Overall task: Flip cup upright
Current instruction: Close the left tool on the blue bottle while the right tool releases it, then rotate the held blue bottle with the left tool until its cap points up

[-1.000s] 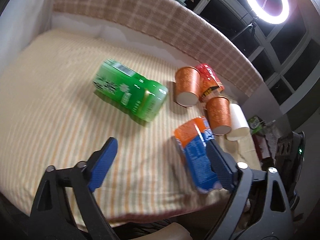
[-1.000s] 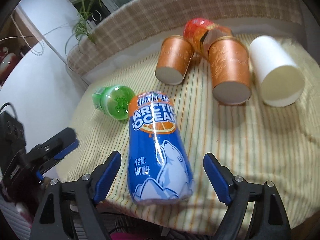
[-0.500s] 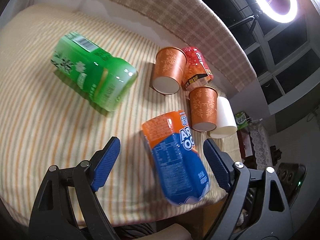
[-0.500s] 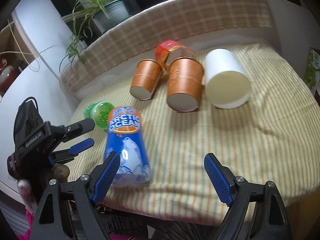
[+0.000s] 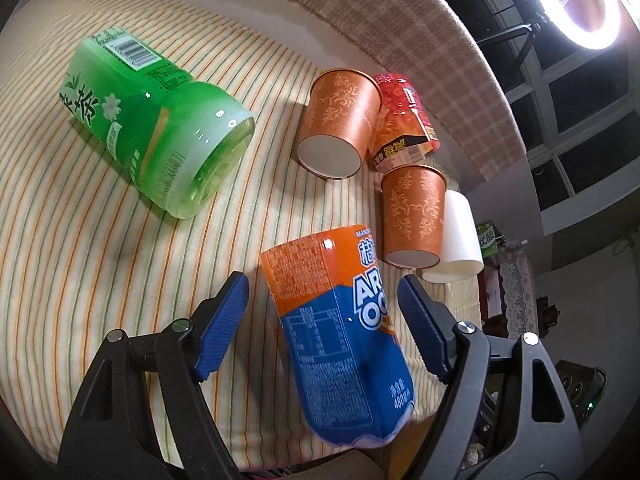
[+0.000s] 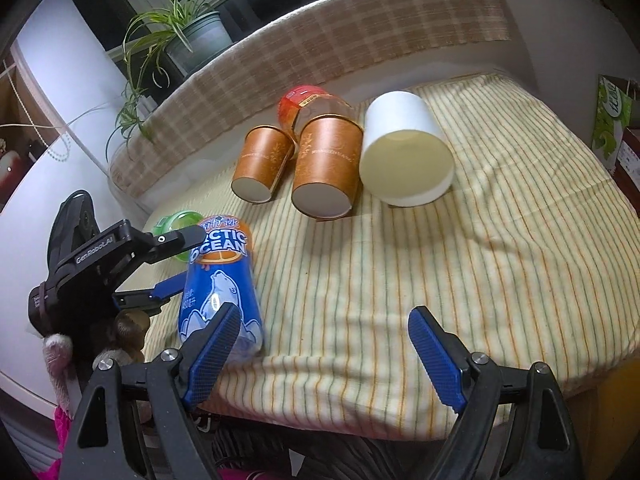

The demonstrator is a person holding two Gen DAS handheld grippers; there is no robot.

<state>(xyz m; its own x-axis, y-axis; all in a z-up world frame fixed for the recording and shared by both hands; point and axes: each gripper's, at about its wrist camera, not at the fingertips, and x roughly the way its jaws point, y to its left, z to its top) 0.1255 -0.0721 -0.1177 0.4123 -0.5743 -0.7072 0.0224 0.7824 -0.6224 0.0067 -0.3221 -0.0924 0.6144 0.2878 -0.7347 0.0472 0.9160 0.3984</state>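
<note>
While the striped tablecloth (image 6: 460, 248) spreads under everything, the blue Arctic Ocean bottle (image 5: 344, 320) lies on its side near the front edge, between the spread jaws of the left gripper (image 5: 324, 316), untouched by either pad. Behind it lies a green bottle (image 5: 156, 128). The white cup (image 6: 404, 152) rests on its side, mouth toward the camera, beside two orange cups (image 6: 326, 168) also lying down. The right gripper (image 6: 324, 344) hangs wide open over bare cloth.
</note>
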